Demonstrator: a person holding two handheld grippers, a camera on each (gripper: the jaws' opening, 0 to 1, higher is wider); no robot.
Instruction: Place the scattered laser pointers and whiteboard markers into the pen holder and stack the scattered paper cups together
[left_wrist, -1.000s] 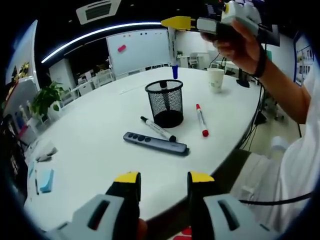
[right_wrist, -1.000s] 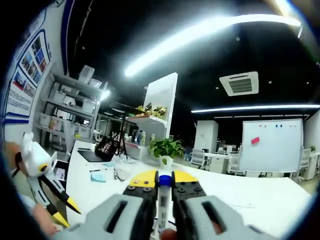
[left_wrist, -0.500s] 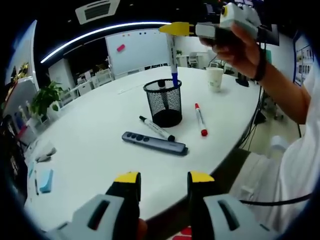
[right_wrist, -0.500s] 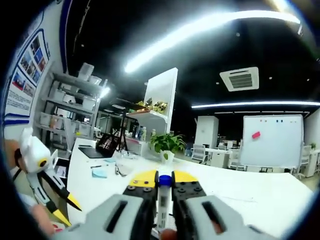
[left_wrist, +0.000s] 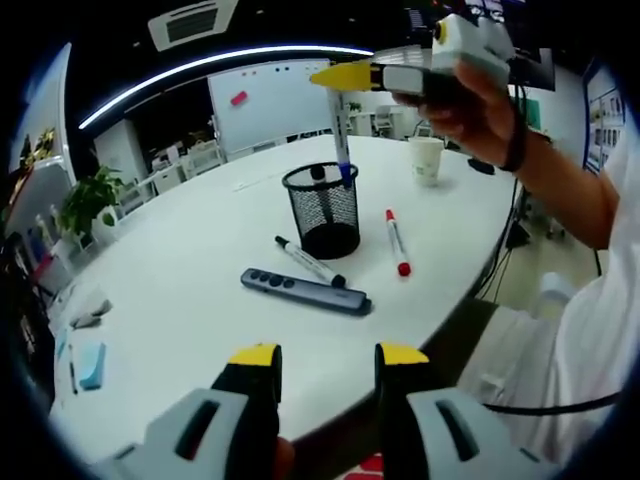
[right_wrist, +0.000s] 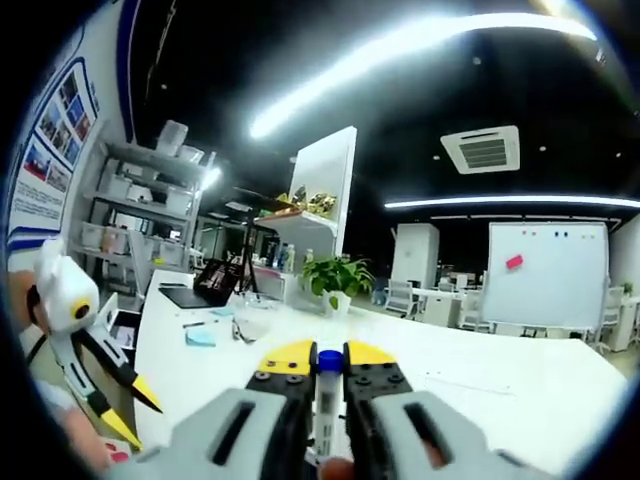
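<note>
A black mesh pen holder (left_wrist: 322, 212) stands mid-table on the white table (left_wrist: 200, 330), with a black-capped marker (left_wrist: 318, 172) inside it. Above it my right gripper (left_wrist: 345, 75) is shut on a blue-capped whiteboard marker (left_wrist: 340, 135), which hangs upright with its lower end at the holder's mouth. In the right gripper view the same marker (right_wrist: 327, 400) sits between the shut jaws of the right gripper (right_wrist: 328, 358). On the table lie a black marker (left_wrist: 310, 260), a red marker (left_wrist: 395, 240) and a grey laser pointer (left_wrist: 305, 292). A paper cup (left_wrist: 427, 160) stands far right. My left gripper (left_wrist: 328, 356) is open at the near edge.
The person's hand and forearm (left_wrist: 540, 170) reach in from the right. The table's rounded edge (left_wrist: 470, 300) drops off at right. Blue sticky notes (left_wrist: 90, 365) lie at the left. A potted plant (right_wrist: 335, 285) and a laptop (right_wrist: 190, 297) stand farther along the table.
The right gripper has lowered the blue-capped marker, from above the holder down to its mouth. The left gripper has stayed open at the near edge.
</note>
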